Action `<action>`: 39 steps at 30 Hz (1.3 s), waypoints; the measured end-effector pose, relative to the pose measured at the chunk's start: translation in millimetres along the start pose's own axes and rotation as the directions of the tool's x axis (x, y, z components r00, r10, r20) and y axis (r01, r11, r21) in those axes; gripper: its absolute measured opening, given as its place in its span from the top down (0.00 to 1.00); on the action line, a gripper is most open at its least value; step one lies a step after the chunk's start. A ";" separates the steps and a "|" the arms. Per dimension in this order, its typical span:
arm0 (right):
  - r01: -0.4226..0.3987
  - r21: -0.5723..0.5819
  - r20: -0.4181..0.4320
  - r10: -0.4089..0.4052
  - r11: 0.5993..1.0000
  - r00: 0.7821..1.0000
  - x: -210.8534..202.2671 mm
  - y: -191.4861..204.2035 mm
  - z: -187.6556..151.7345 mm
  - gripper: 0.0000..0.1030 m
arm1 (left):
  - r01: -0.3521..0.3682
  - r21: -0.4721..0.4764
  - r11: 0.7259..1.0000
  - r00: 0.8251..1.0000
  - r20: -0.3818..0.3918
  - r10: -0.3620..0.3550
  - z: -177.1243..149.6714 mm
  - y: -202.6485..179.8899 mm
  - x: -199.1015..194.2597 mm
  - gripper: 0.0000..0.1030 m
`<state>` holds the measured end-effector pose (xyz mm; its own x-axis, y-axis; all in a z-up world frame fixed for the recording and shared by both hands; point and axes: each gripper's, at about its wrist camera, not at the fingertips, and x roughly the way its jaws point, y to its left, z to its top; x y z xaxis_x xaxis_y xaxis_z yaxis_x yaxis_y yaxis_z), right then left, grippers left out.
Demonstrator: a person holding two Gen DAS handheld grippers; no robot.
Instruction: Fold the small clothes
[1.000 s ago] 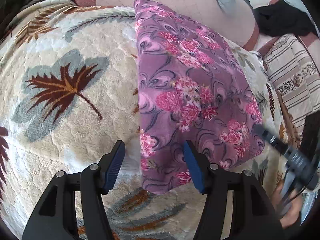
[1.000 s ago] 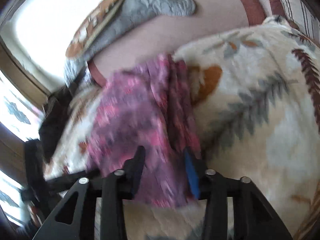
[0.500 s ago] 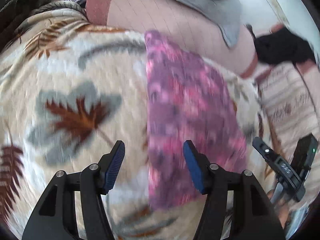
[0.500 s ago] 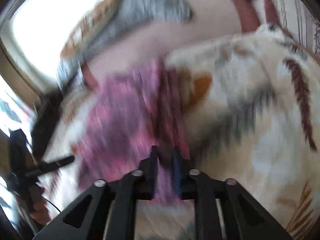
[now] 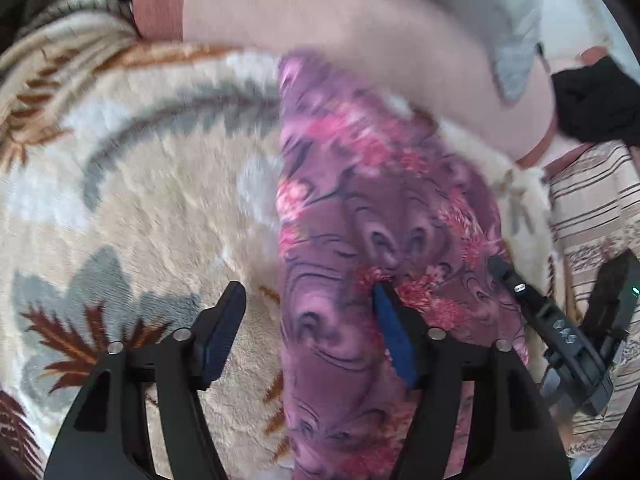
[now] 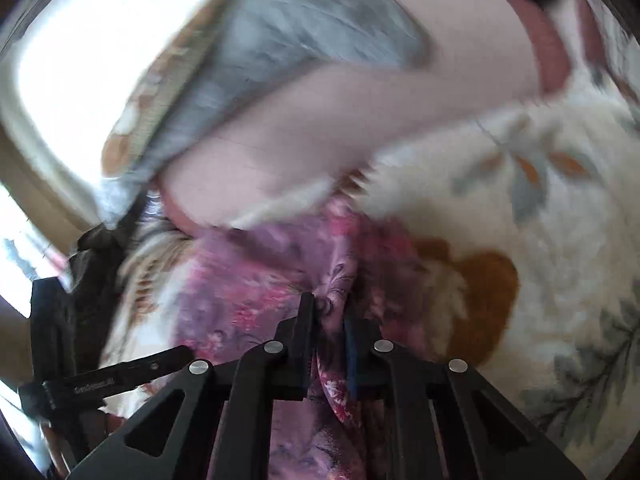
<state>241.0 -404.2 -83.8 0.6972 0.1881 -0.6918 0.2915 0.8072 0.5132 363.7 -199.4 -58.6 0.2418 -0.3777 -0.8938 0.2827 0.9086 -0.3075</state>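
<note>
Only the right view shows its closing hand-held gripper (image 6: 330, 320) pinching the floral garment (image 6: 248, 280).

- A home bedroom or living room.
- A plush leaf-patterned blanket (image 5: 152, 200) covers soft furniture.
- A pink cushion (image 5: 360, 32) and striped upholstery (image 5: 592, 200) lie nearby.

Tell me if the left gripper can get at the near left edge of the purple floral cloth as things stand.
Probably yes. The left gripper, jaws opening, already straddles that edge of the purple floral cloth on the leaf-pattern blanket, with nothing between. The right gripper, closing on a fold, is off to the side.
</note>
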 end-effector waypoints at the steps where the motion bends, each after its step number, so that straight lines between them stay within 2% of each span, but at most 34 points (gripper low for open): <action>1: -0.004 0.010 0.013 0.003 1.000 1.000 -3.3 -1.1 1.2 0.86 | 0.013 -0.003 1.000 1.000 0.003 -0.013 0.6 1.0 -2.1 0.36; 2: -0.010 0.020 0.040 0.009 1.000 0.999 -12.5 1.2 5.7 0.77 | 0.034 0.001 0.999 0.999 0.024 -0.034 2.3 2.0 -11.0 0.36; 4: 0.009 0.005 0.146 -0.009 1.000 0.989 -34.2 13.1 16.7 0.76 | 0.053 0.000 0.999 0.995 0.088 -0.053 7.0 3.1 -28.6 0.36; 5: -0.014 -0.015 0.177 0.016 1.000 0.984 -39.4 18.3 21.0 0.73 | 0.066 -0.007 0.998 0.990 0.122 -0.065 11.5 1.9 -38.4 0.36; 6: -0.044 -0.048 0.204 0.053 0.998 0.978 -42.8 26.7 26.8 0.72 | 0.073 -0.007 0.997 0.989 0.130 -0.071 13.8 0.3 -41.4 0.36; 8: -0.037 -0.098 0.219 0.058 0.994 0.974 -38.8 38.2 34.7 0.72 | 0.048 0.019 0.999 0.988 0.147 -0.050 20.1 -8.5 -43.1 0.36; 10: -0.032 -0.131 0.208 0.059 0.991 0.976 -25.4 44.3 38.0 0.72 | -0.009 0.049 0.999 0.989 0.149 0.002 24.9 -16.5 -33.7 0.36; 12: 0.012 -0.133 0.153 0.008 0.991 0.988 1.0 40.8 37.5 0.72 | -0.075 0.072 0.995 0.991 0.116 0.066 27.0 -20.0 -10.7 0.36; 13: 0.073 -0.139 0.105 -0.058 0.988 0.993 17.0 35.5 35.2 0.76 | -0.089 0.071 0.994 0.991 0.102 0.081 27.7 -19.4 -2.7 0.33; 14: 0.137 -0.152 0.048 -0.132 0.979 0.990 32.4 31.5 31.5 0.82 | -0.086 0.058 0.995 0.993 0.081 0.081 29.5 -14.9 9.8 0.26; 15: 0.138 -0.168 0.053 -0.131 0.976 0.990 37.2 25.6 27.5 0.82 | -0.072 0.029 0.997 0.995 0.067 0.070 31.8 -8.9 16.3 0.23; 16: 0.126 -0.163 0.070 -0.116 0.979 0.991 33.8 24.9 27.9 0.83 | -0.039 -0.014 0.999 0.997 0.064 0.040 33.7 -1.3 17.1 0.22; 19: 0.066 -0.082 0.040 -0.063 0.994 0.997 18.8 16.5 33.0 0.84 | 0.005 -0.048 0.999 0.999 0.046 -0.003 35.0 8.7 4.7 0.27; 21: -0.022 -0.055 0.085 0.026 0.998 0.996 -3.8 11.0 31.3 0.78 | 0.047 -0.055 0.997 0.996 0.077 -0.043 27.3 14.8 -12.1 0.28; 23: -0.158 -0.062 0.127 0.165 0.986 0.978 -24.8 4.8 19.7 0.77 | 0.100 -0.046 0.994 0.988 0.120 -0.094 7.8 20.9 -30.8 0.28; 24: -0.198 -0.072 0.122 0.206 0.978 0.971 -27.4 1.5 14.4 0.77 | 0.108 -0.046 0.993 0.986 0.128 -0.102 0.2 22.5 -33.5 0.28; 25: -0.196 -0.093 0.085 0.204 0.976 0.975 -24.9 -3.4 3.1 0.77 | 0.111 -0.048 0.993 0.986 0.130 -0.104 -12.9 24.9 -32.8 0.28; 27: -0.120 -0.152 0.003 0.122 0.981 0.993 -7.6 -4.2 -10.7 0.80 | 0.066 -0.046 0.997 0.994 0.092 -0.061 -26.6 25.5 -20.4 0.27; 28: -0.120 -0.164 0.023 0.125 0.979 0.992 -11.2 -5.3 -14.2 0.81 | 0.035 -0.034 0.999 0.997 0.065 -0.033 -31.2 23.4 -12.9 0.26; 30: -0.075 -0.098 0.036 0.079 0.992 0.996 -29.9 -8.1 -11.5 0.83 | 0.013 -0.008 1.000 0.996 0.086 -0.012 -39.5 19.8 -20.5 0.26; 31: -0.084 -0.077 0.052 0.088 0.993 0.995 -38.0 -8.9 -12.1 0.77 | 0.028 -0.016 0.999 0.996 0.080 -0.027 -40.8 20.0 -27.4 0.28; 33: -0.186 -0.107 0.095 0.196 0.977 0.976 -61.7 -7.5 -20.3 0.77 | 0.093 -0.043 0.995 0.991 0.104 -0.088 -48.8 20.0 -42.6 0.28; 34: -0.196 -0.123 0.087 0.207 0.973 0.974 -64.8 -5.5 -25.5 0.77 | 0.112 -0.055 0.992 0.988 0.118 -0.105 -56.9 20.8 -47.7 0.28; 35: -0.194 -0.153 0.050 0.204 0.969 0.978 -62.8 -2.7 -33.7 0.77 | 0.104 -0.051 0.993 0.989 0.114 -0.098 -62.9 19.1 -47.0 0.28; 36: -0.122 -0.207 0.007 0.126 0.971 0.992 -54.4 1.6 -43.3 0.80 | 0.080 -0.037 0.996 0.992 0.101 -0.075 -69.0 14.7 -41.4 0.28; 38: 0.016 -0.314 -0.020 -0.023 0.949 1.000 -43.1 10.3 -58.4 0.80 | 0.004 0.010 1.000 0.999 0.053 -0.005 -79.9 8.1 -21.8 0.25; 39: 0.030 -0.328 -0.003 -0.033 0.944 0.999 -45.9 13.0 -60.3 0.80 | -0.005 0.024 1.000 0.999 0.053 0.004 -81.4 6.7 -22.9 0.25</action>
<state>173.3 -368.6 -76.0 0.6852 0.1631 -0.7098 0.0813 0.9514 0.2971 284.5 -170.1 -66.7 0.2916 -0.3833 -0.8764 0.3034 0.9060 -0.2953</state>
